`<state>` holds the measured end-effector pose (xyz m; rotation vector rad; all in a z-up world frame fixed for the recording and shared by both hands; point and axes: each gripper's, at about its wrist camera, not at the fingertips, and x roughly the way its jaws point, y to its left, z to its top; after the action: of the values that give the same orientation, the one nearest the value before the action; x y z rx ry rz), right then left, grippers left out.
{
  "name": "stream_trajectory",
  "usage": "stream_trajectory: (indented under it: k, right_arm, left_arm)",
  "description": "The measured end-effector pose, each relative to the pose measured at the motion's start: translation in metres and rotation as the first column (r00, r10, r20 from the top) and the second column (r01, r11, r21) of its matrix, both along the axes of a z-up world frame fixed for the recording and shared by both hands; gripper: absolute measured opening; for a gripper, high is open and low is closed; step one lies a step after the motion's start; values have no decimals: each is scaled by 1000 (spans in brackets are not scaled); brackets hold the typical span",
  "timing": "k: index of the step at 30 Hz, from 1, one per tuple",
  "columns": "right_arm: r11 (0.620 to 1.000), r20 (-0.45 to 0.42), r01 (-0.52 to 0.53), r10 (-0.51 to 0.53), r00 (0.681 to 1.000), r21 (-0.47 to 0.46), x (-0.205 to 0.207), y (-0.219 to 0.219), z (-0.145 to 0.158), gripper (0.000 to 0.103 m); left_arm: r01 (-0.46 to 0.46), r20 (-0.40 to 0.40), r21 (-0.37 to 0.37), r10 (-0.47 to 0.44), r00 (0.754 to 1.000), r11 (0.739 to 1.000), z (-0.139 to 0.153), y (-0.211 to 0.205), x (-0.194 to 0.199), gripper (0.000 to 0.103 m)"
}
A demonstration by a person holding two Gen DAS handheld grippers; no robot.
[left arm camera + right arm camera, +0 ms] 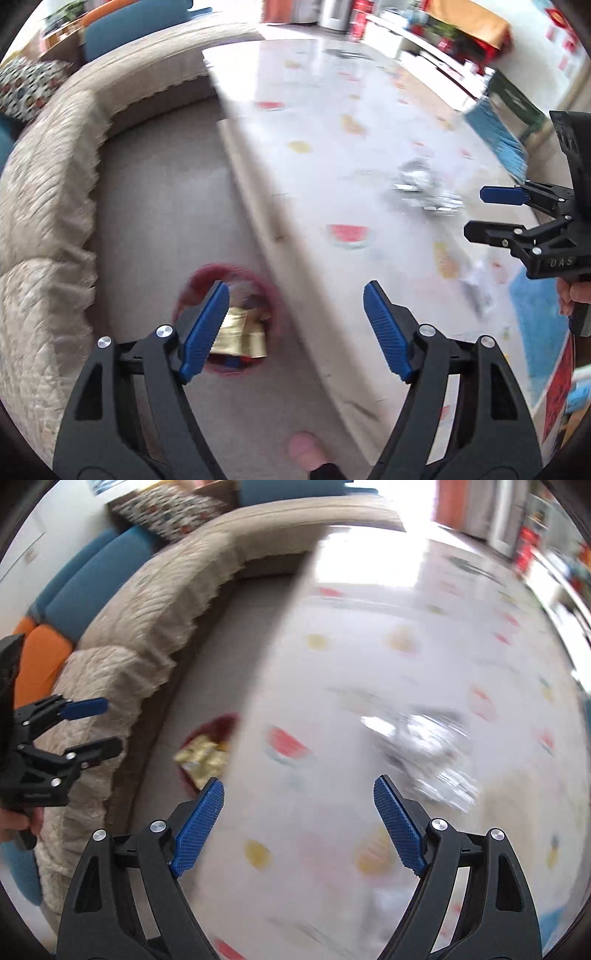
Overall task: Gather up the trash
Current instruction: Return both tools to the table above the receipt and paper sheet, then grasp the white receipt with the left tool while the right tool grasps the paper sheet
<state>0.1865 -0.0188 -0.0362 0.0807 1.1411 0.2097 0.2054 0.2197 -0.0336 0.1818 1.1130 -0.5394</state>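
Both grippers stand wide and hold nothing: the left gripper [295,328] hangs over the grey floor, its left pad in front of the red bin [225,321], which holds a gold wrapper [242,336]; the right gripper [299,823] hangs over the fruit-print table [332,709]. Farther on the table lies crumpled silvery trash [424,746], blurred. A beige-covered sofa [48,206] curves behind

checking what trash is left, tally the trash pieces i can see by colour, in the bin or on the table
gold wrapper in the red bin: 1
silver crumpled wrapper on the table: 1
white scrap near the table's edge, blurred: 1
total: 3
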Motion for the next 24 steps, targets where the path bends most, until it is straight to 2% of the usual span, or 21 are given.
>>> stream_trajectory:
  k: [4,6,8,9,12,16,19,22,24]
  right_arm:
    - [997,12,78,-78,997,-25,-31,-64,8,84]
    - [993,24,114,-113,993,-32,-43,-92,12,85]
    - [988,34,149,-148,988,-34,-56,-122,15,86]
    - [986,41,165,-163,986,-38,-61,-134,15,90]
    - [983,45,182,-180,983,-39,-67,-156,9,90]
    - [987,-11,154,-155,988,-54,-58,-167,-21,91]
    - [988,-3,116,-117,993,-98,-45,-162,-42,91]
    - [992,-25,94,-97,995,-87,-35,-166,-59,91]
    - [996,-32,74,-75,997,-46,-27,-164,-68,91]
  left_arm:
    - [59,-16,-23,-59,998,998,0,-62,-24,75]
    - [86,-26,-36,-87,996,996,-3,-96,-39,84]
    - [106,-43,-44,-108,993,993,-8,-121,-51,84]
    - [115,-53,-44,-117,992,992,-12,-131,-55,85]
    - [143,-89,-28,-145,985,989,-30,-166,-72,88]
    - [167,-151,5,-164,975,986,-61,-203,-89,89]
    - [155,-220,10,-150,964,988,-88,-223,-97,89]
    - [136,-233,18,-128,964,991,-103,-235,-98,89]
    - [116,-238,26,-106,966,993,-112,-243,-99,89]
